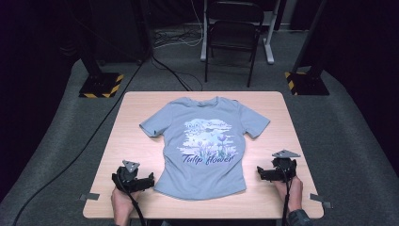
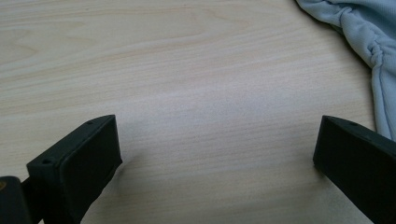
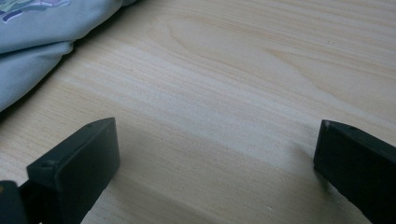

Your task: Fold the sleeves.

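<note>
At the centre of the table (image 1: 282,141) lies a grey T-shirt (image 1: 202,146), flat, print upward. Left gripper (image 1: 149,180) and right gripper (image 1: 260,173) flank its hem, jaws wide apart, holding nothing. The fabric is probably light, limp and wrinkle-prone; the hem corners or shoulders look best to pinch.

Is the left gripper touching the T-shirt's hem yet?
Apart. In the left gripper view, the left gripper stands open over bare table, and the grey T-shirt lies off to one side, with wood showing between the cloth and the fingers.
</note>
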`<action>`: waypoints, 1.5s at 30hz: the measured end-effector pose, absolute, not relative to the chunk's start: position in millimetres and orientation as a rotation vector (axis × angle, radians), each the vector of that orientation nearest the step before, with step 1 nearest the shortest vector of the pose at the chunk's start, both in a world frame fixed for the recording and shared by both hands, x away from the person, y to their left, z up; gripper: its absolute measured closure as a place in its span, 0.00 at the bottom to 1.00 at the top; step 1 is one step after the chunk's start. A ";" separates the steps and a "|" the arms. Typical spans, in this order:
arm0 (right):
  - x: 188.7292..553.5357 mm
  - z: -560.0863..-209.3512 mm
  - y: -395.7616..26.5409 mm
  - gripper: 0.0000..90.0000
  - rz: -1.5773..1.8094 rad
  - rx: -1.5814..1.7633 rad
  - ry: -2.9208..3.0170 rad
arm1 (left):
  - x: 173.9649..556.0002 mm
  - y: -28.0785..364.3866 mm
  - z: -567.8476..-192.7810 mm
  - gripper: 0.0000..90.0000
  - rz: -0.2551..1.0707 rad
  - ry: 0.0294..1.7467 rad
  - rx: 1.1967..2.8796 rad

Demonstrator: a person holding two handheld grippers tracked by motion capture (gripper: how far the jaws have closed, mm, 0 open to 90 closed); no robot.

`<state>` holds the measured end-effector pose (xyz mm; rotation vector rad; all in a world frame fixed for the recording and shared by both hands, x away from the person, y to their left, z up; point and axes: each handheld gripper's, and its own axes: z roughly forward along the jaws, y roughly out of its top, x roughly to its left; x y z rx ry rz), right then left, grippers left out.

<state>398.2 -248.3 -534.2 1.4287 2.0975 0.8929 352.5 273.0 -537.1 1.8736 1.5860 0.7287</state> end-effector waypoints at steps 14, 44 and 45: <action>398.1 -534.0 -248.2 0.00 0.891 1.409 2.110 | 369.5 272.2 -535.3 0.01 0.635 1.555 1.863; 408.7 -526.6 -237.4 0.00 0.956 1.437 2.114 | 406.0 257.8 -523.3 0.00 0.625 1.483 1.831; 409.5 -525.5 -236.5 0.00 0.963 1.434 2.110 | 407.4 257.0 -522.4 0.00 0.627 1.479 1.830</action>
